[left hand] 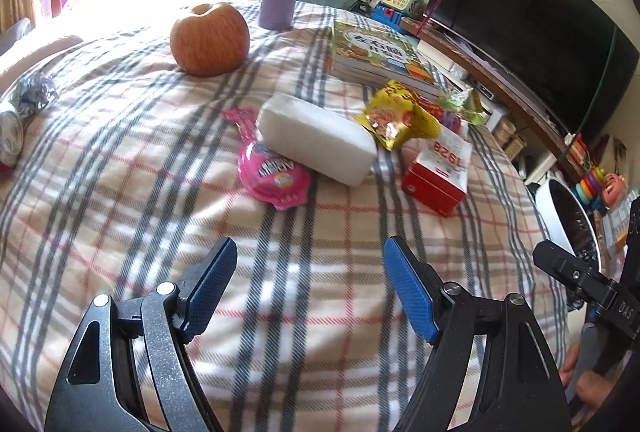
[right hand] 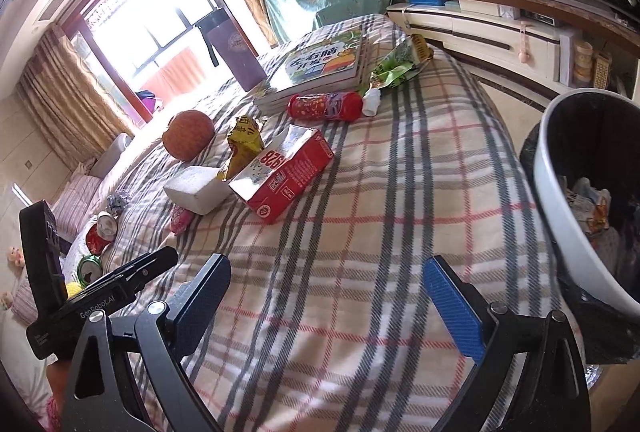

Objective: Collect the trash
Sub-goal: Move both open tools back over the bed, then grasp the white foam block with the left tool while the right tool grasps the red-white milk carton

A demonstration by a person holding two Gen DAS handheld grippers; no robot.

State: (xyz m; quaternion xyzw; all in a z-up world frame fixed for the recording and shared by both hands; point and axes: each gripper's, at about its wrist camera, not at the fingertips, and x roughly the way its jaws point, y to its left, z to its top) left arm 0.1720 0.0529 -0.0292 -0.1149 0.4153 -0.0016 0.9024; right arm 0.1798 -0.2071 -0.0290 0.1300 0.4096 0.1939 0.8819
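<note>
Left cam only: pink wrapper [left hand: 274, 172] in full, under the foam block [left hand: 316, 138] mid-bed. Right cam only: crushed cans [right hand: 102, 228], glossy bin [right hand: 576, 216] beside the plaid bed [right hand: 360, 252]. Both hand-held grippers [left hand: 310, 292] [right hand: 326, 306] spread, empty.

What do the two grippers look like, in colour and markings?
Both the left gripper and the right gripper have black angular frames with silver pivot bolts, and fingers faced with blue textured pads. The bodies carry small white lettering.
</note>
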